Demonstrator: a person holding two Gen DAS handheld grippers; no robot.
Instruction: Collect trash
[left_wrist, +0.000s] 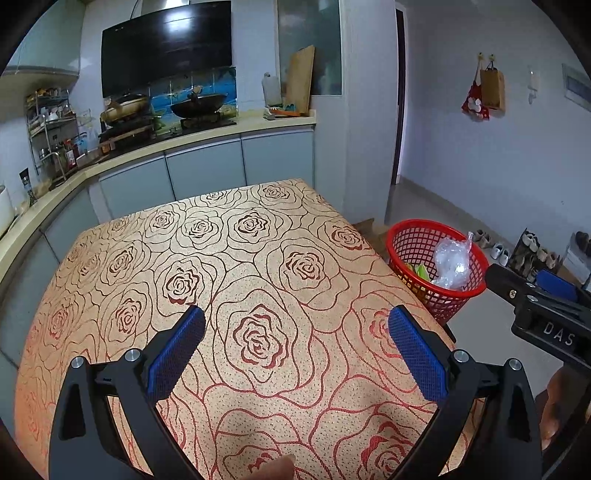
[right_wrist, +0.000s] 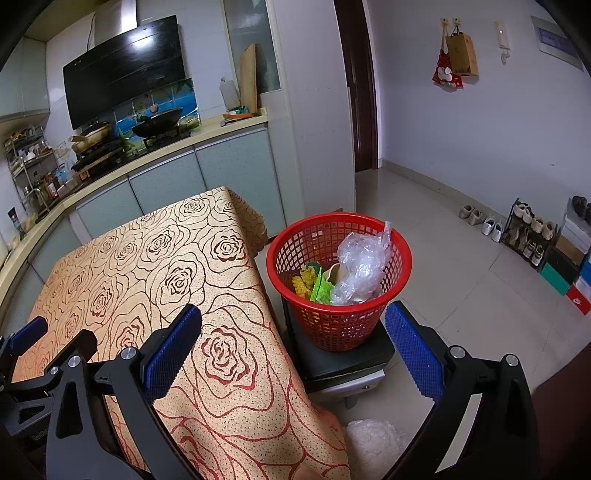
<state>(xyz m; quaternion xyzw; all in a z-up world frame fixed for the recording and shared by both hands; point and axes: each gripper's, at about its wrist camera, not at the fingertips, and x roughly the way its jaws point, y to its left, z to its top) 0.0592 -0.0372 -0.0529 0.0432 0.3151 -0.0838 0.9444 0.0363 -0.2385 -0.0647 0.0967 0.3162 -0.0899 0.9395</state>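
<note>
Fingers of my left gripper (left_wrist: 295, 350) spread wide over the rose-patterned surface (left_wrist: 240, 258), holding nothing, my right gripper (right_wrist: 293, 350) equally wide and empty, red mesh basket (right_wrist: 321, 332) just beside the surface on a low stool (right_wrist: 347, 365) — crumpled clear plastic (right_wrist: 364, 266) and green-yellow scraps (right_wrist: 312, 286) inside.

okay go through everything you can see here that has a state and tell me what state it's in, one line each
Left tongs: open, empty, above the tablecloth.
Right tongs: open, empty.
Red basket: upright on a stool, partly filled.
Clear plastic bag: crumpled, inside the basket.
Green and yellow scraps: inside the basket.
Tablecloth: spread flat, no trash on it.
</note>
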